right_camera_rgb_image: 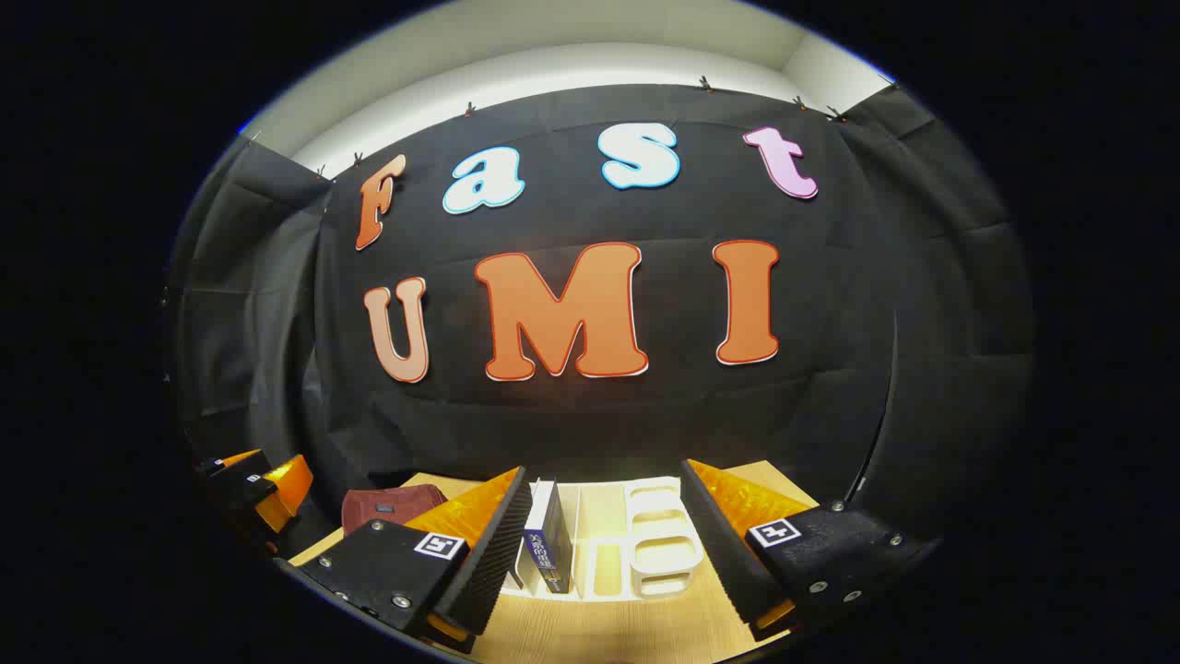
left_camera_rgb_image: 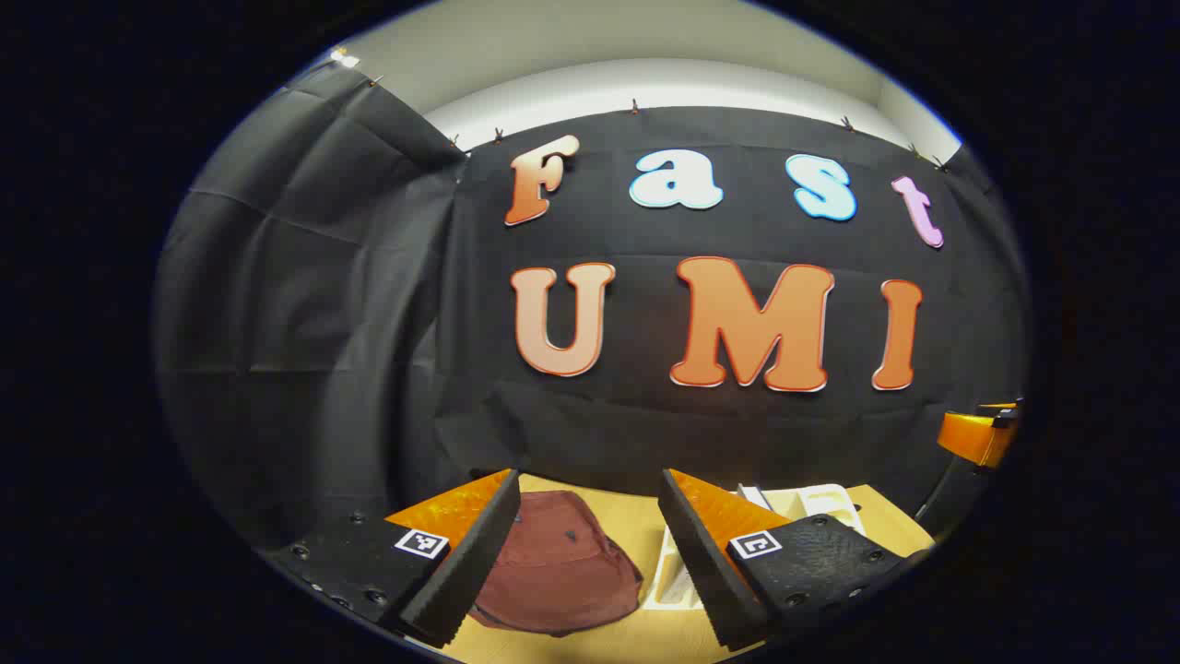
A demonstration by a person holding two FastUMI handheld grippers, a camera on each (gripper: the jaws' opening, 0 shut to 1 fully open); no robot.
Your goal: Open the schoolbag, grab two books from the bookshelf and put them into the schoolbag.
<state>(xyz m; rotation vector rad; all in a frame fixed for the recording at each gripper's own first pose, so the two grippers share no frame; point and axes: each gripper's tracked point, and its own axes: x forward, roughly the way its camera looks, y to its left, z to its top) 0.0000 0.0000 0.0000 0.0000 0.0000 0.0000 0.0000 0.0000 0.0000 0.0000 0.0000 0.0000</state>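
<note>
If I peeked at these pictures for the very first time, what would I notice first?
Probably the dark red schoolbag lying on the wooden table, seen between the open fingers of the left gripper. Next, in the right gripper view, the white bookshelf with a dark blue book standing upright in it, just ahead of the open right gripper.
</note>
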